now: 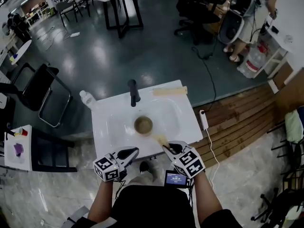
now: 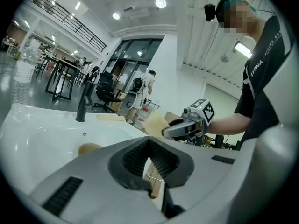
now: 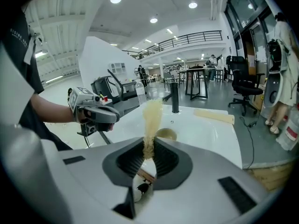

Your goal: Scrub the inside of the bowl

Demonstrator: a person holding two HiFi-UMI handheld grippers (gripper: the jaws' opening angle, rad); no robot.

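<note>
A brown bowl [image 1: 143, 125] stands upright in the basin of the white sink [image 1: 114, 127]; it also shows as a low brown bowl [image 2: 88, 148] and, past the sponge, a bowl [image 3: 167, 134]. At the sink's near right edge my right gripper [image 1: 166, 147] is shut on a pale yellow scrub sponge [image 1: 161, 140]. That sponge [image 3: 152, 118] sticks up from between the right gripper's [image 3: 148, 146] jaws. By the near left edge, my left gripper [image 1: 135, 150] is shut and empty, its jaws [image 2: 149, 141] meeting with nothing between them. Both grippers are short of the bowl.
A black faucet [image 1: 134, 93] rises at the sink's far edge, with a clear bottle [image 1: 87, 99] at the far left corner and a beige board [image 1: 170, 91] at the far right. A white power strip [image 1: 203, 119] lies on the wooden floor. A black chair [image 1: 40, 91] stands to the left.
</note>
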